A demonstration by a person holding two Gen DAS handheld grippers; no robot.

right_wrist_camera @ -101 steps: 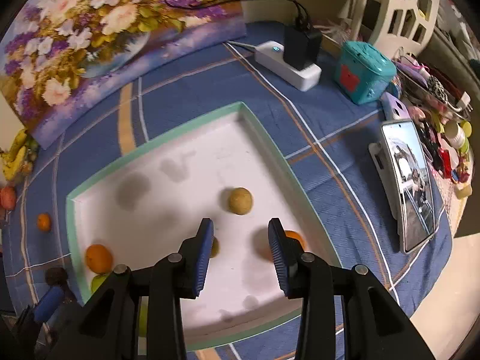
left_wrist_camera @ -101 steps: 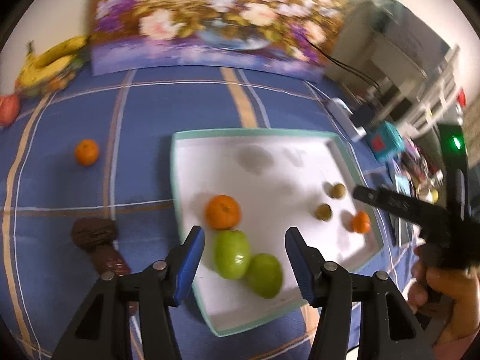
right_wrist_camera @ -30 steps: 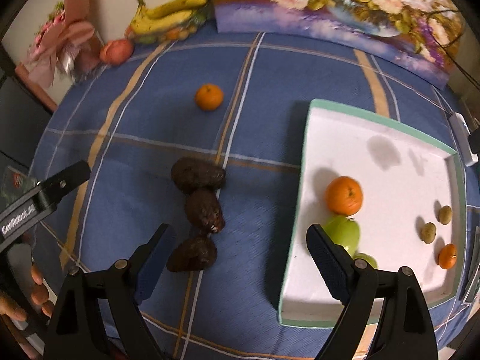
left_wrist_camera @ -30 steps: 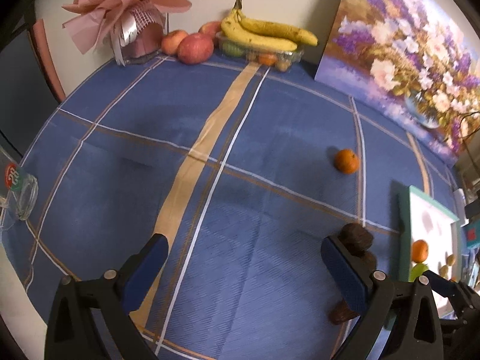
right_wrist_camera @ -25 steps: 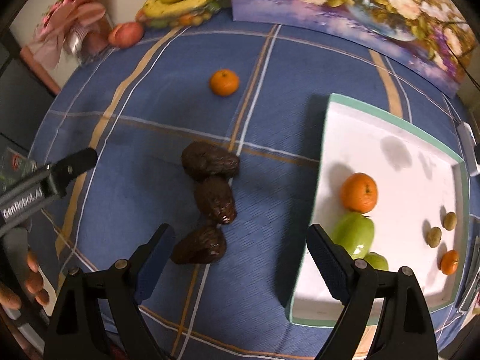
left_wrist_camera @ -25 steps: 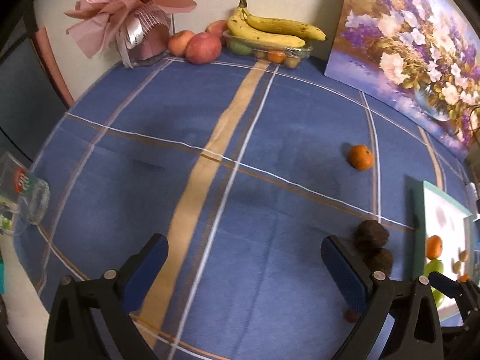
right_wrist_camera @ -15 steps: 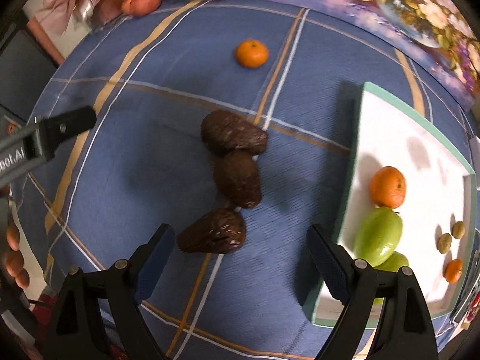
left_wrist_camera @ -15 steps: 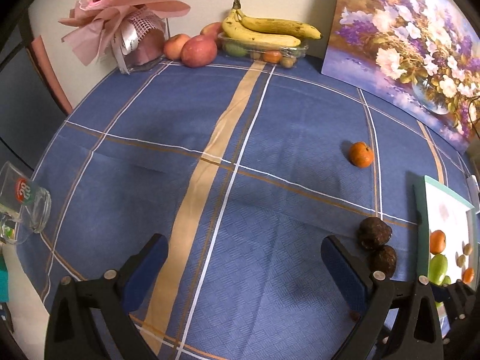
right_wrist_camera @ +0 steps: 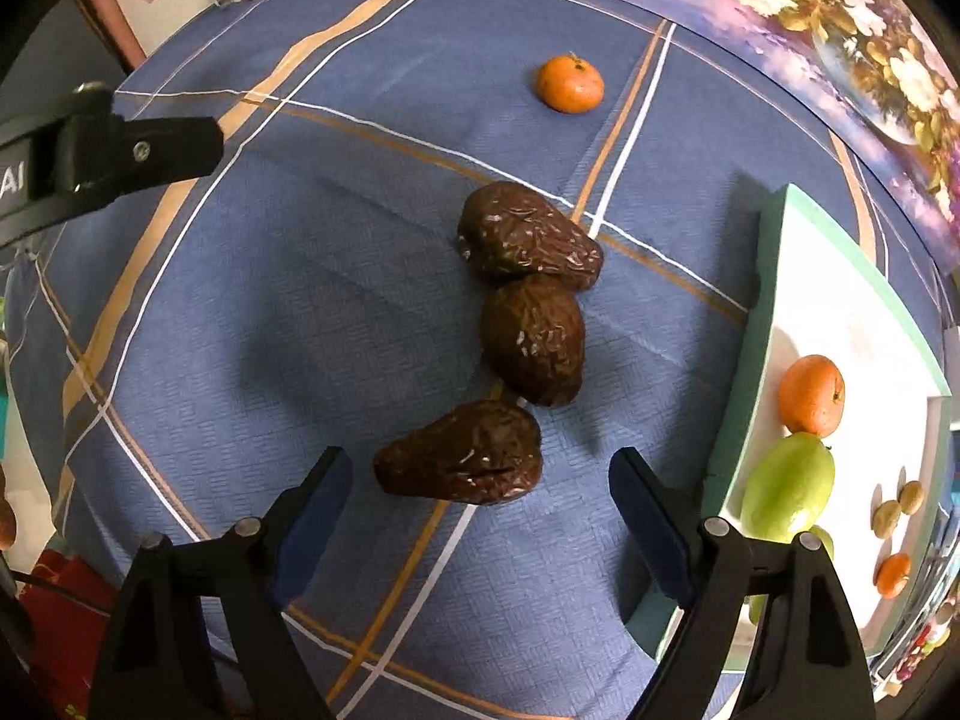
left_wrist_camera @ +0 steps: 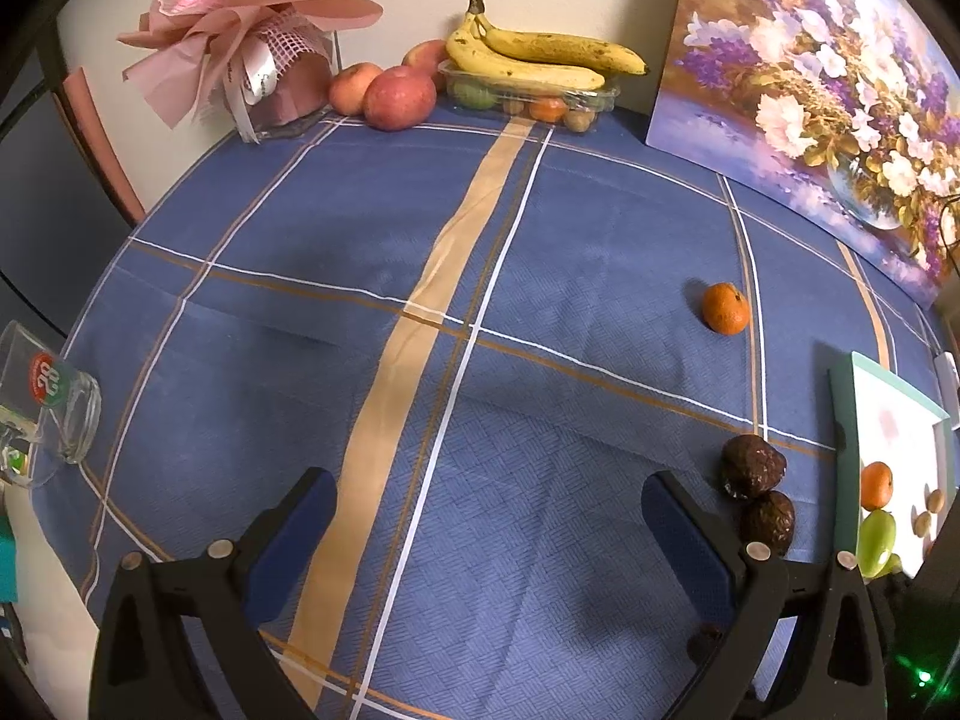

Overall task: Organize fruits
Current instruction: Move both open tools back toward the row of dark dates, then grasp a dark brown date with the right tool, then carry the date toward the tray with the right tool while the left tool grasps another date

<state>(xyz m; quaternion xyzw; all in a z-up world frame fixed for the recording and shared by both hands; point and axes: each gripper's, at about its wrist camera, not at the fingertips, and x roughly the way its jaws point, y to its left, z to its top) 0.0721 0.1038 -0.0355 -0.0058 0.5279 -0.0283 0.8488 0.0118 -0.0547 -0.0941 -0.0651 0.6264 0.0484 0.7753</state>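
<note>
I'm holding the right gripper (right_wrist_camera: 480,510) with jaws spread wide, nothing between them — it's hovering over the nearest of three dark wrinkled avocados, the near avocado (right_wrist_camera: 462,462), which is lying on the blue checked tablecloth (right_wrist_camera: 300,312) just ahead of the fingertips. The middle avocado (right_wrist_camera: 534,339) is sitting just beyond it, touching or nearly touching, and the far avocado (right_wrist_camera: 528,237) is butting against the middle one; the three are forming a rough line running away from me.

To the right I'm seeing the white tray (right_wrist_camera: 840,300) with its green rim, carrying an orange (right_wrist_camera: 811,395), a green mango (right_wrist_camera: 789,489) touching it, a second green fruit mostly hidden behind my right finger, two small brown nuts (right_wrist_camera: 897,507) and a small orange fruit (right_wrist_camera: 893,575). A loose tangerine (right_wrist_camera: 569,84) is sitting well apart on the cloth, farther back.

I'm holding the left gripper (left_wrist_camera: 489,516) wide apart too — empty, over bare cloth, well left of the avocados. From its camera I'm seeing bananas (left_wrist_camera: 540,54) on a clear fruit punnet (left_wrist_camera: 528,99), apples (left_wrist_camera: 399,97), a pink bouquet (left_wrist_camera: 252,42) and a flower painting (left_wrist_camera: 810,78) along the wall, and a glass mug (left_wrist_camera: 48,408) at the left edge.
</note>
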